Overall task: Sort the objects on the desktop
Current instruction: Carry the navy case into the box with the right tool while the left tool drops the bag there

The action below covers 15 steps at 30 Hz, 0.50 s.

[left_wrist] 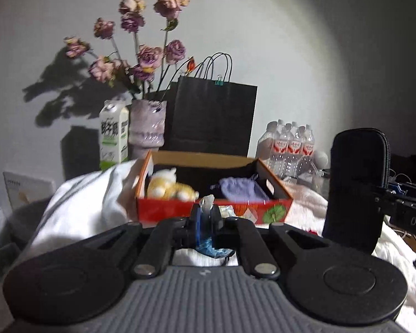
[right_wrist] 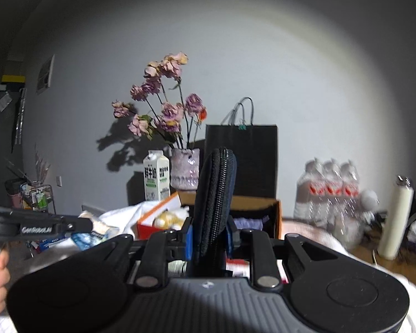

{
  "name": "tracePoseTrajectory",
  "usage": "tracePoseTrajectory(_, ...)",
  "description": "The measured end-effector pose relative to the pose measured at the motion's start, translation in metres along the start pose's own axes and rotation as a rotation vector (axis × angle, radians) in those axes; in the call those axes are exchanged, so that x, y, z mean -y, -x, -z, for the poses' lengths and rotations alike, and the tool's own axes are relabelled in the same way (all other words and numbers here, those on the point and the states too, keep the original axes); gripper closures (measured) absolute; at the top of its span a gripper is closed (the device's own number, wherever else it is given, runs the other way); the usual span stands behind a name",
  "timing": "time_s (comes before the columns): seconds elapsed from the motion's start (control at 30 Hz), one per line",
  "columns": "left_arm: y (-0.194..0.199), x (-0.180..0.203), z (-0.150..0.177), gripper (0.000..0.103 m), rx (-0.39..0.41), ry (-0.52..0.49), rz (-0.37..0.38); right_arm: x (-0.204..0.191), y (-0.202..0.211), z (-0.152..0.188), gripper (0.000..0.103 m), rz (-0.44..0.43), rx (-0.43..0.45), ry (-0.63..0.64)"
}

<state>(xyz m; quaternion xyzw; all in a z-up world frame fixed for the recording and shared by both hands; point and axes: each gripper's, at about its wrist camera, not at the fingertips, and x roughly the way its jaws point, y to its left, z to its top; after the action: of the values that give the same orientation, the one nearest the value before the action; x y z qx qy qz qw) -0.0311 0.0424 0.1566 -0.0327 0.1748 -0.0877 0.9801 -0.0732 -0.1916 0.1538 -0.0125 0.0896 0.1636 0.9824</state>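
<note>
The left gripper (left_wrist: 206, 216) has its jaws pressed together on a crinkled plastic packet (left_wrist: 208, 245), clear at the top and blue below, held up just in front of the red-and-orange cardboard box (left_wrist: 213, 211). The right gripper (right_wrist: 209, 238) pinches a black zippered case (right_wrist: 215, 194) and holds it upright, zip edge toward the camera; in the left wrist view the same case stands to the right of the box, clear of it.

The box sits on a surface covered by rumpled white cloth (left_wrist: 83, 202). Inside it lie a yellow-and-white plush toy (left_wrist: 169, 188) on the left and a lilac drawstring pouch (left_wrist: 241, 190) on the right.

Behind the box, against a pale grey wall lit by a round pool of light, stand a milk carton (left_wrist: 114, 138), a pinkish vase (left_wrist: 148, 129) of dried purple roses (left_wrist: 141, 44), a black paper bag (left_wrist: 213, 116) with a green binder clip, and a shrink-wrapped pack of water bottles (left_wrist: 288, 147). A white cylindrical flask (right_wrist: 396, 219) stands far right in the right wrist view.
</note>
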Motion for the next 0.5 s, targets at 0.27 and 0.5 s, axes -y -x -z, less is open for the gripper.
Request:
tracePoseTrajectory(0.27, -0.099, -0.008, -0.065, 0.096, -0.070, 0.021, -0.023, 0.030, -0.090, -0.057, 0.083, -0.047, -0.025, 0.008)
tracePoseTrajectory(0.5, -0.213, -0.022, -0.103, 0.096, -0.195, 0.051, -0.089, 0.078, -0.198, -0.095, 0.083, -0.082, -0.116, -0.220)
